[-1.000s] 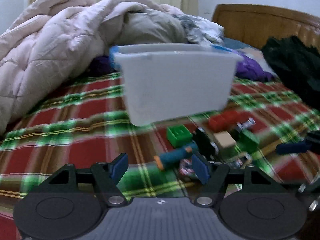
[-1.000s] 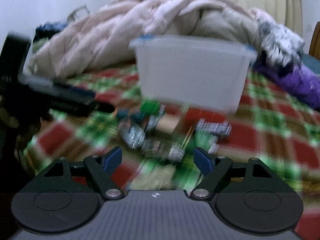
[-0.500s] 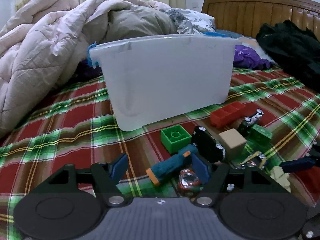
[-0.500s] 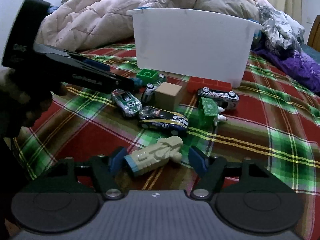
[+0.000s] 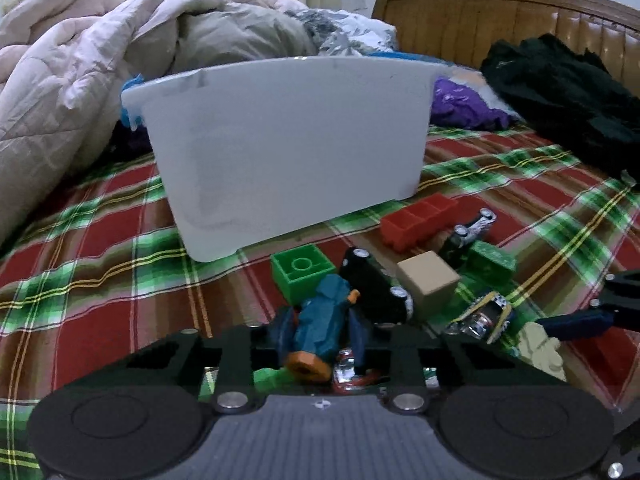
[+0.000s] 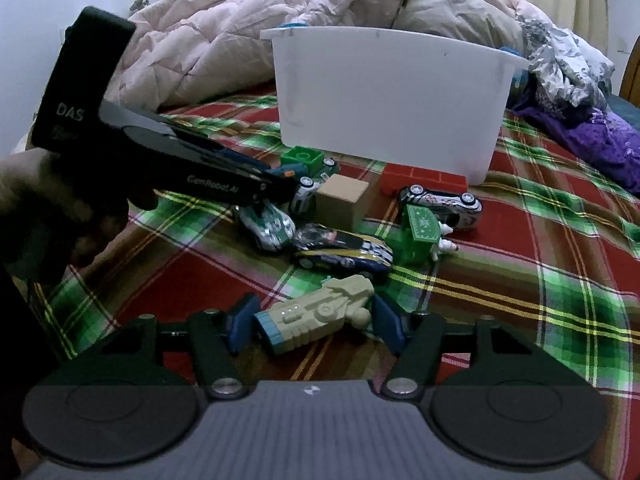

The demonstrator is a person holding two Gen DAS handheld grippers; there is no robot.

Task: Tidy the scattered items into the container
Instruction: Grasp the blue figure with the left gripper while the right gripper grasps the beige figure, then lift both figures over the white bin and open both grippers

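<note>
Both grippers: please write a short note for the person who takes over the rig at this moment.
Left gripper: shut on the blue toy, which is on the bed.
Right gripper: open, fingers on both sides of the beige toy, not yet gripping.
White bin stands behind the pile.
Done: nothing seen in the bin from here.
Left: cars, blocks and cube are scattered on the plaid blanket.

"DAS", "GenRobot.AI" on left tongs (image 6: pixel 280 178)

bedspread (image 6: pixel 520 272): red and green checks with thin yellow lines
box (image 5: pixel 288 148): white – plain
toy between the left claw's (image 5: pixel 320 330) pads: teal with an orange end
toy between the right claw's (image 6: pixel 312 320) pads: cream, pale blue end
brick (image 5: pixel 302 270) just past the left claw: green
</note>
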